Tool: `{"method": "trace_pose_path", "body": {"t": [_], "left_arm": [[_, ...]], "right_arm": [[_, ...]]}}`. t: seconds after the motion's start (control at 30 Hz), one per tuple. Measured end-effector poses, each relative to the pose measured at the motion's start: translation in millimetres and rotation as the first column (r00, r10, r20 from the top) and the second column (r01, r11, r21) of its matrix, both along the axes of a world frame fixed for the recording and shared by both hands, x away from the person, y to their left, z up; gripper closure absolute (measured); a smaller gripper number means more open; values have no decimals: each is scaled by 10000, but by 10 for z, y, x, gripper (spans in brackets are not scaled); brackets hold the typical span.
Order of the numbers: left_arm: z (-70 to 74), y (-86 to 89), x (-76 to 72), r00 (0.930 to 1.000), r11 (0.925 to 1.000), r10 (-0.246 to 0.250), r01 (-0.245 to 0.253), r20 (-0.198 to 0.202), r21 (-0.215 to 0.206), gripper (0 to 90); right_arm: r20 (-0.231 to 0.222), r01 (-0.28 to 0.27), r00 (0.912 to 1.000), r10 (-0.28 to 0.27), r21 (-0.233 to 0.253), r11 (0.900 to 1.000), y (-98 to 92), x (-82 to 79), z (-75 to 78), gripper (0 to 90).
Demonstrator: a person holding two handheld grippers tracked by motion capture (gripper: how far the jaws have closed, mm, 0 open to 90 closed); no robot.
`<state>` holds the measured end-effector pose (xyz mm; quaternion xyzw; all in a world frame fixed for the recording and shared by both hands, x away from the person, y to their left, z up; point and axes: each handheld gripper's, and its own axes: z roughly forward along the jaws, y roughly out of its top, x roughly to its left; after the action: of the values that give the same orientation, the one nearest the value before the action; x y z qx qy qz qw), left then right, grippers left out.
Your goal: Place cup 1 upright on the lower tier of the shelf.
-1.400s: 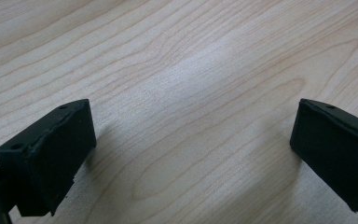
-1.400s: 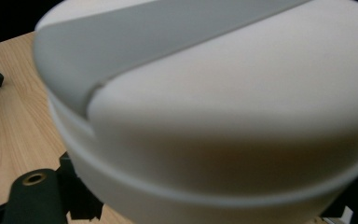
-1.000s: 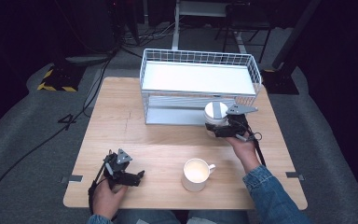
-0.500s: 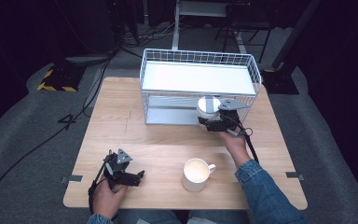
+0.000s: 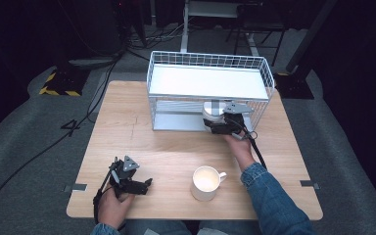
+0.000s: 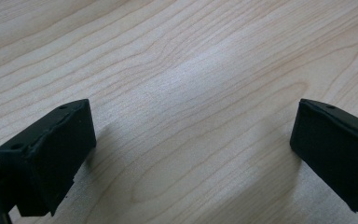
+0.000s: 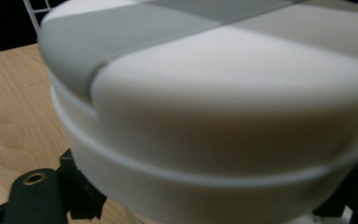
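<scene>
Our right gripper (image 5: 215, 122) pinches a white cup (image 5: 212, 109) at the wire rack (image 5: 210, 63), not yet released. Our left gripper (image 5: 134, 183) rests spread; the mug (image 5: 205, 182) waits.

A white mug (image 5: 206, 182) stood near the wooden table's (image 5: 127, 122) front edge; black-and-yellow hazard tape (image 5: 58, 90) and cables (image 5: 39, 152) marked the grey floor.

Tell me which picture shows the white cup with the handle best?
The high view. There the mug stands whole on the table, near the front edge, handle pointing right, between the left gripper and the person's right sleeve. The left gripper view has bare wood; the right gripper view has a lidded white container instead.
</scene>
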<state>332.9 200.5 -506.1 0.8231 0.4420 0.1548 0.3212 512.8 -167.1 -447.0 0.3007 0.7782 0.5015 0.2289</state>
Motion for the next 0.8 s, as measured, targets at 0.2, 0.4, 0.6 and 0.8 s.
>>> {"method": "trace_pose_path", "body": {"t": [0.2,0.4,0.6,0.8], "left_arm": [[3,0,4,10000,10000,-10,10,-37,17,6],[1,-4,12,10000,10000,-19,19,6,13,6],[1,-4,12,10000,10000,-15,15,2,9,6],[1,-4,12,10000,10000,-16,16,0,7,6]], "right_arm": [[124,171,9998,-171,-51,9998,36,40,-81,191],[115,597,9981,-598,95,9982,38,116,-154,191],[84,853,9963,-855,267,9960,22,188,-191,190],[359,889,9953,-894,156,9959,13,222,-218,190]]}}
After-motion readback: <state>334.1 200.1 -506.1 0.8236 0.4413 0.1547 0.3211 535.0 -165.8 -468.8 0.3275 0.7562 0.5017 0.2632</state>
